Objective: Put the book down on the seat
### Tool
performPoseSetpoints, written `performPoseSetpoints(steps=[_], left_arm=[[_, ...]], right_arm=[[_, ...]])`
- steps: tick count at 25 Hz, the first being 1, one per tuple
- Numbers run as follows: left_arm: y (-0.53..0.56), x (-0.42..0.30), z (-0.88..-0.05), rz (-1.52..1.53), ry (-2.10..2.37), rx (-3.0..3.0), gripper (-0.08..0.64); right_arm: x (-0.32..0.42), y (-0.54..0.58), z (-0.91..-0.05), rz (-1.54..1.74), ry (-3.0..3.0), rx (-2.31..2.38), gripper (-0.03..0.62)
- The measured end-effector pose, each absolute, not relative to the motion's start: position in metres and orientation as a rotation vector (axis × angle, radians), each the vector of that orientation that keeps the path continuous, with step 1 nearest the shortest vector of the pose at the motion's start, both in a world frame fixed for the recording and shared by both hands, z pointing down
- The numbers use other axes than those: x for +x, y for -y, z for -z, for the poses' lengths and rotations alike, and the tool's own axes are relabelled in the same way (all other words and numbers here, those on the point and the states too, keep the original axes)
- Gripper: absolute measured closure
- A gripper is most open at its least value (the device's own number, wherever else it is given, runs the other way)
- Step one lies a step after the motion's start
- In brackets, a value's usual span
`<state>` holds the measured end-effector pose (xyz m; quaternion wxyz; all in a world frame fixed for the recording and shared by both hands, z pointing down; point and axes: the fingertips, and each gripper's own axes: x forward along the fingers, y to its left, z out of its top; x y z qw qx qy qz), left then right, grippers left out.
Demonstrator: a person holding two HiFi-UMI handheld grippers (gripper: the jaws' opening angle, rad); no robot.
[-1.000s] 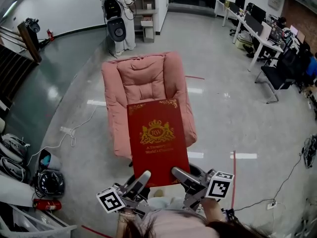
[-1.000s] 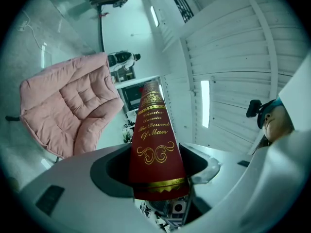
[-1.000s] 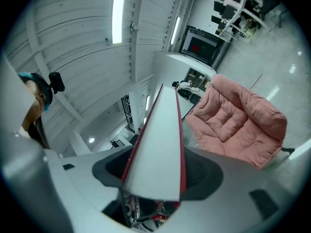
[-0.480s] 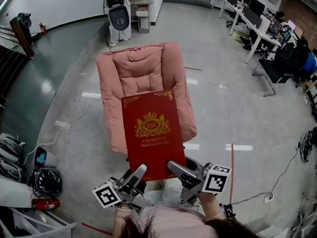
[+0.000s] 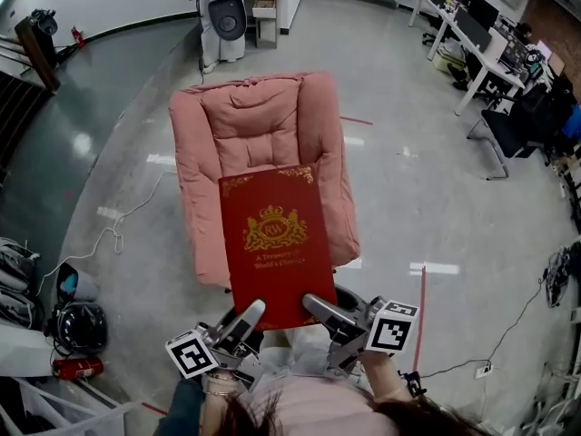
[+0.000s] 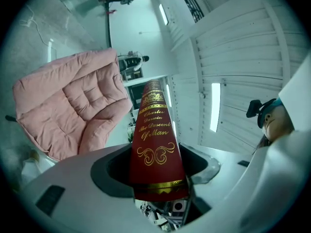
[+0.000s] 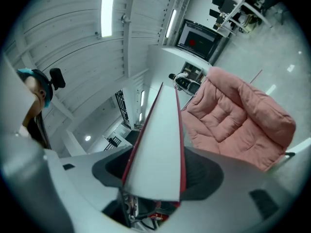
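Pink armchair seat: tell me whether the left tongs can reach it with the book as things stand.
Probably yes. The left tongs and right tongs hold the red book over the pink armchair seat. What shows of the seat is bare, and nothing seems to stand between.

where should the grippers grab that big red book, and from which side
Its near short edge, one gripper per corner, coming in level from the person's side. The red book is wide, flat and stiff; the left gripper clamped by the spine and the right gripper by the page edge, jaws above and below the covers, likely keep it from tipping.
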<state>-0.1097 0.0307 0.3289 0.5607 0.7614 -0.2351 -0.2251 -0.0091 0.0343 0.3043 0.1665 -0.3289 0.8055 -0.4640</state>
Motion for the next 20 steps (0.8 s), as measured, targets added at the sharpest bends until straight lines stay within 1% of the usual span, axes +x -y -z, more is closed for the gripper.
performPoseSetpoints(steps=[20], left_arm=[[0.083, -0.074, -0.392, 0.516, 0.610, 1.687, 0.270]], right_arm=[[0.027, 0.085, -0.369, 1.491, -2.244, -0.939, 0.290]])
